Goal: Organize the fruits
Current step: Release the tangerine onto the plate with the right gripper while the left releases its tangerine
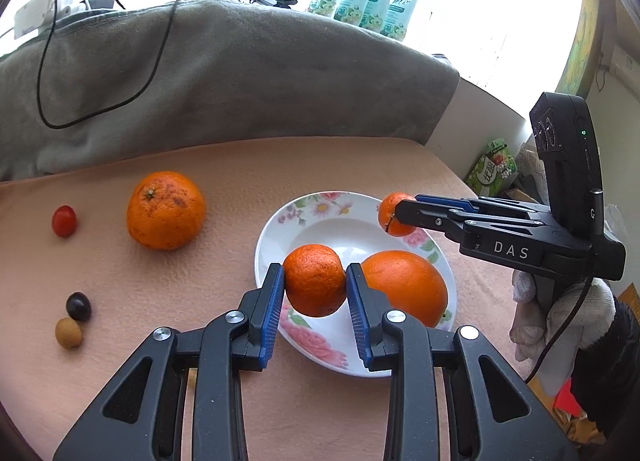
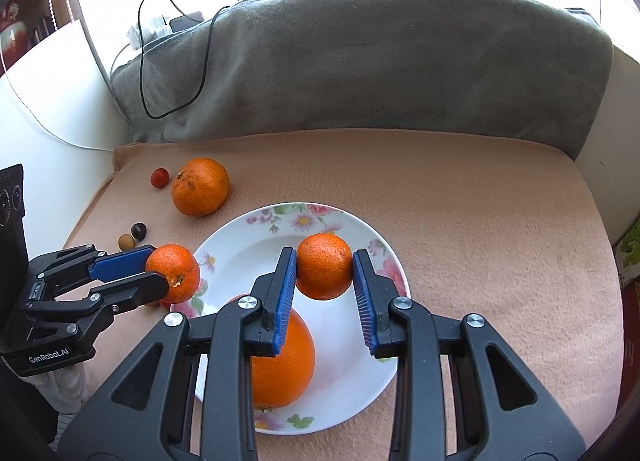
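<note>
- The left gripper (image 1: pixel 315 281) fills the foreground of its own view, its blue pads (image 1: pixel 274 293) clenched on a small mandarin (image 1: pixel 315 281) that hangs over the plate's (image 1: pixel 276 237) near-left rim, apparently clear of the china.
- The right gripper (image 2: pixel 325 265) likewise grasps a second mandarin (image 2: pixel 325 265) between its pads (image 2: pixel 286 293), held above the middle of the plate; in the left view it comes in from 3 o'clock, over the plate's far rim.
- Directly beyond the left fingers, at 4 o'clock inside the plate, a large orange (image 1: pixel 404 287) rests in the bowl of the dish. This is the only fruit that looks settled there.
- Outward on the peach cloth (image 1: pixel 224 181), at 10 o'clock from the plate, sits a big tangerine (image 1: pixel 166 209) with a cherry tomato (image 1: pixel 64 221) just beside it.
- At 8 o'clock, a dark grape (image 1: pixel 78 305) and a tan longan (image 1: pixel 69 333) lie touching each other.
- A grey blanket (image 1: pixel 240 73) with a black cable (image 1: pixel 96 101) across it backs the cloth at 12 o'clock.
- Progress, as I judge it: one fruit placed, two in hand and about to be set down, four left on the cloth. Roughly the first half.
</note>
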A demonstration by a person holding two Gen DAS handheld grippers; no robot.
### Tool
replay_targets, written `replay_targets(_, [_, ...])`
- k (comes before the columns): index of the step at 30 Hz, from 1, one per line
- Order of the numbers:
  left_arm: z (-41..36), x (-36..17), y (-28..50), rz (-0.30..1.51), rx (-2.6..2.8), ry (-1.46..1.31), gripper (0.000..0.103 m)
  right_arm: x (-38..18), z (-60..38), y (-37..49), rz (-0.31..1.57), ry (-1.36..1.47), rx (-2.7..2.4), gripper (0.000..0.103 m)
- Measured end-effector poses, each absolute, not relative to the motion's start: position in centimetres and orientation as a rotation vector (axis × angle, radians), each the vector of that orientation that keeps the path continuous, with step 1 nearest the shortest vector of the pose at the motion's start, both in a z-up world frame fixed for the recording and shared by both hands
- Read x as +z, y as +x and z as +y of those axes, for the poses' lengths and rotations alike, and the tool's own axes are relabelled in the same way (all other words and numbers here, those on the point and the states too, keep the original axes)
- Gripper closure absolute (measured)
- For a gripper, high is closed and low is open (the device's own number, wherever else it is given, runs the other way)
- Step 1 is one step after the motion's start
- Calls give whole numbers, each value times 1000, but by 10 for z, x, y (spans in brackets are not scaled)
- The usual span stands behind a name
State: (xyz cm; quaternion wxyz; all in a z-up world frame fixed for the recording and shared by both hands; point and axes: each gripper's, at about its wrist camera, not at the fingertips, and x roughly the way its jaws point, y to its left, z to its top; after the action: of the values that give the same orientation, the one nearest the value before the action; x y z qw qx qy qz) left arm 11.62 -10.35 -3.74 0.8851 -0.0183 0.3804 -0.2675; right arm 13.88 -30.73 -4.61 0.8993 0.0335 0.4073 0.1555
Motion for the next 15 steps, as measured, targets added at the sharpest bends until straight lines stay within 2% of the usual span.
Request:
replay_targets(7, [-109,-35,113,782,-556,-15,72,-45,-312,137,849,88,315,72])
replay_targets(9, [-109,-35,112,776,-556,-18,72,-45,-312,136,850,89,312,66])
replay_targets(10, [-109,-34,112,775,-557,-18,70,-43,-312,136,846,90,310,56])
replay_targets(11, [-109,-33,111,772,-554,-17,62,-42,-313,135,840,92,305,46])
replay_targets(13, [-108,-31,110,767,-551,-20,53,-39,-314,133,826,94,300,42])
replay_targets(15, [-107,-30,109,766,-550,-20,53,-36,-315,132,820,95,297,42])
